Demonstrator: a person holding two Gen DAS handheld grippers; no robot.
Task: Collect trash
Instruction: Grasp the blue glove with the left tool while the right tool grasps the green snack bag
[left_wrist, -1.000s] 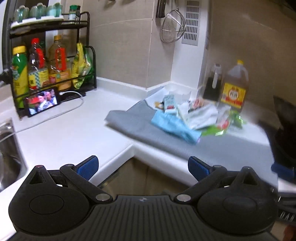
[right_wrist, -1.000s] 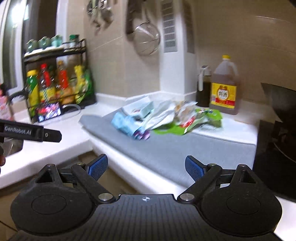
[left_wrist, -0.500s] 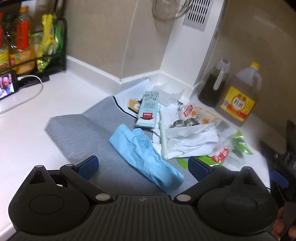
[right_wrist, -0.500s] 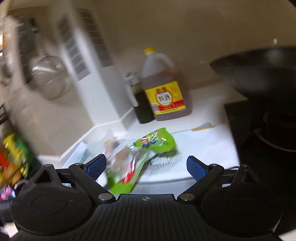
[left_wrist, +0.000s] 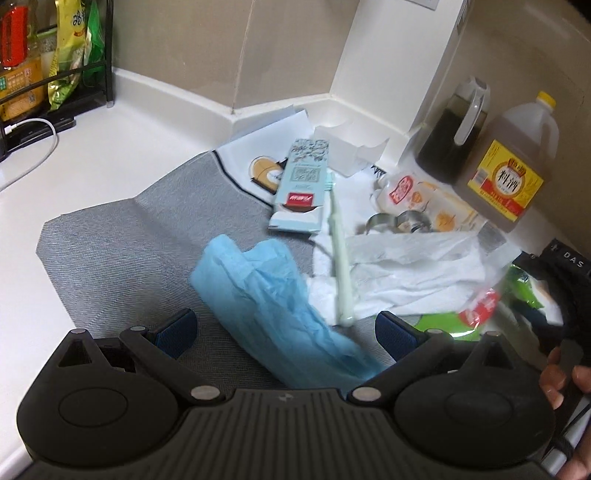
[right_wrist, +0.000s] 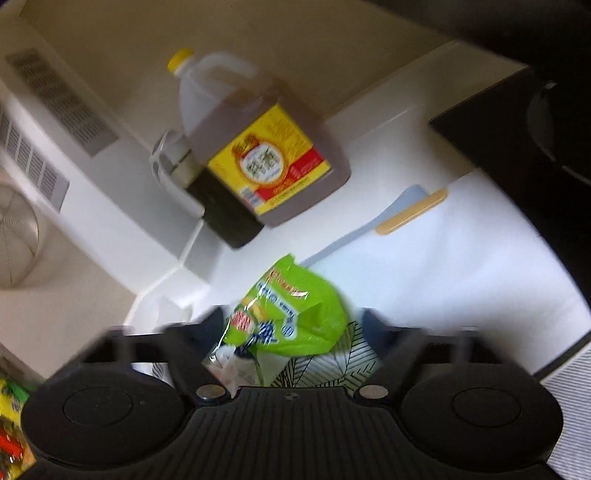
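Trash lies piled on a grey mat (left_wrist: 129, 251): a crumpled blue sheet (left_wrist: 273, 295), white tissue (left_wrist: 399, 273), a teal carton (left_wrist: 303, 188), a pale green stick (left_wrist: 341, 258) and a green snack wrapper (left_wrist: 443, 321). My left gripper (left_wrist: 284, 332) is open low over the mat, and the near end of the blue sheet lies between its blue pads. In the right wrist view, my right gripper (right_wrist: 291, 325) is rolled sideways and blurred. Its jaws are closing around the green wrapper (right_wrist: 295, 314), with a small gap still showing at each pad.
A yellow-labelled jug (right_wrist: 258, 155) and a dark sauce bottle (right_wrist: 221, 218) stand against the wall behind the pile. A black stove (right_wrist: 535, 147) lies to the right. At the far left, a rack of bottles (left_wrist: 48, 74) and a white cable (left_wrist: 33, 147) sit on the white counter.
Both grippers have moved in and down to the trash pile. The right one rolled sideways and narrowed its jaws around the green wrapper. The blue sheet now lies between the left fingers.
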